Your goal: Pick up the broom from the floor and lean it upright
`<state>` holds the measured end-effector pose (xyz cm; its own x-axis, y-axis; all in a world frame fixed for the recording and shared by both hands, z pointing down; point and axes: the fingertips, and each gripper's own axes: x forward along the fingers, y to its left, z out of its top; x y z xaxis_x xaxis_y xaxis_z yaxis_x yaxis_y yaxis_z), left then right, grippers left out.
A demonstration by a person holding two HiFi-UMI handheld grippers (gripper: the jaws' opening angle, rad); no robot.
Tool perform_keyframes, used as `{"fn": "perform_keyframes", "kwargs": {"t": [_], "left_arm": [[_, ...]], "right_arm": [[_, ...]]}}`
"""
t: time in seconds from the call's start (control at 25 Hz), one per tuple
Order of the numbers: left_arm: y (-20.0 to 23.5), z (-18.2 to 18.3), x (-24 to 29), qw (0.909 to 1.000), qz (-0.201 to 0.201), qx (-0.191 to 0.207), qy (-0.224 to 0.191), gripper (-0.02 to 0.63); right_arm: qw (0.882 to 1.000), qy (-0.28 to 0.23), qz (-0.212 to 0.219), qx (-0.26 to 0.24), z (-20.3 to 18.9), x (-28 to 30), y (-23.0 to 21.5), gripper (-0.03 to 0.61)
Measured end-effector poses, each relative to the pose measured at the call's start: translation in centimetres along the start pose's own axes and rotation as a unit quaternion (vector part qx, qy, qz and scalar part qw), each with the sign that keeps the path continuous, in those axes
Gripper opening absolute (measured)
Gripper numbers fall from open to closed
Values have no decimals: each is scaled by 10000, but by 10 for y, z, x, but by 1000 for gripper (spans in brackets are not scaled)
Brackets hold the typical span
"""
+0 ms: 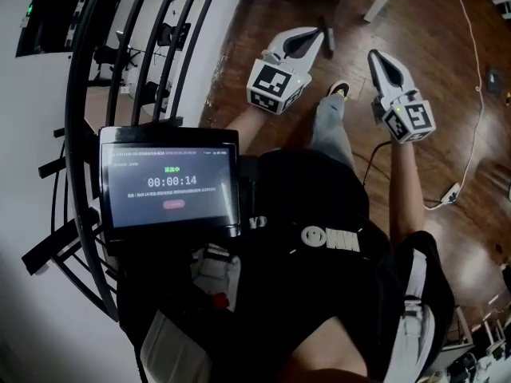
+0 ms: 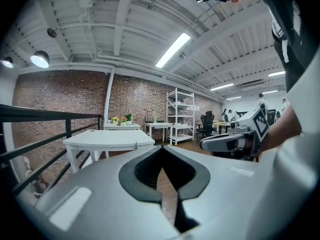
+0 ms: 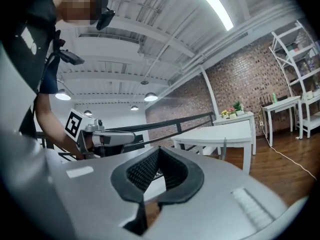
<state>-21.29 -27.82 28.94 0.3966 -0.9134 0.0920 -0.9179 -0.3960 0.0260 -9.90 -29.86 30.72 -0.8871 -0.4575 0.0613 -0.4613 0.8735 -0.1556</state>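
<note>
Black-framed timer tablet (image 1: pixel 169 183) nearest, riding at the chest. Holding the white-and-grey left gripper (image 1: pixel 318 38) and the matching right gripper (image 1: pixel 374 56) out level, side by side and apart, each with jaws pressed together on nothing. Standing on brown wooden floorboards (image 1: pixel 431 22), open ahead and rightward, crossed by a thin white cable (image 1: pixel 477 70). Skirting a black curved metal railing (image 1: pixel 80 118) along the left edge. Facing a white rectangular table (image 2: pixel 107 138), then a red brick wall (image 2: pixel 60 96). Not making out the broom for certain; seeing only a short dark bar (image 1: pixel 328 46) just past the left gripper's tip.
</note>
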Motion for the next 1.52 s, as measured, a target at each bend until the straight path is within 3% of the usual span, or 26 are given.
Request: {"fn": "perform_keyframes", "kwargs": {"t": [0.12,0.28,0.6,0.88,1.52], "left_arm": [[2,-2,1,9999,87,-36,95,17],[-14,-7,-9,9993,-280,101,240,17],[-46,33,-4,9973,-522,505,-117,17],[-48,35,-3,9986,-422,274,-183,17],[-38,27,1,9992,-270,298,-89,17]], "right_arm": [[9999,-17,89,58,2,2,7,3],[9996,-3,-86,254,-16,-6,20,3],[9989,-236,-406,56,16,-17,23,3],[9986,-131,-507,23,11,-9,28,2],[9987,-291,-405,61,19,4,29,2]]}}
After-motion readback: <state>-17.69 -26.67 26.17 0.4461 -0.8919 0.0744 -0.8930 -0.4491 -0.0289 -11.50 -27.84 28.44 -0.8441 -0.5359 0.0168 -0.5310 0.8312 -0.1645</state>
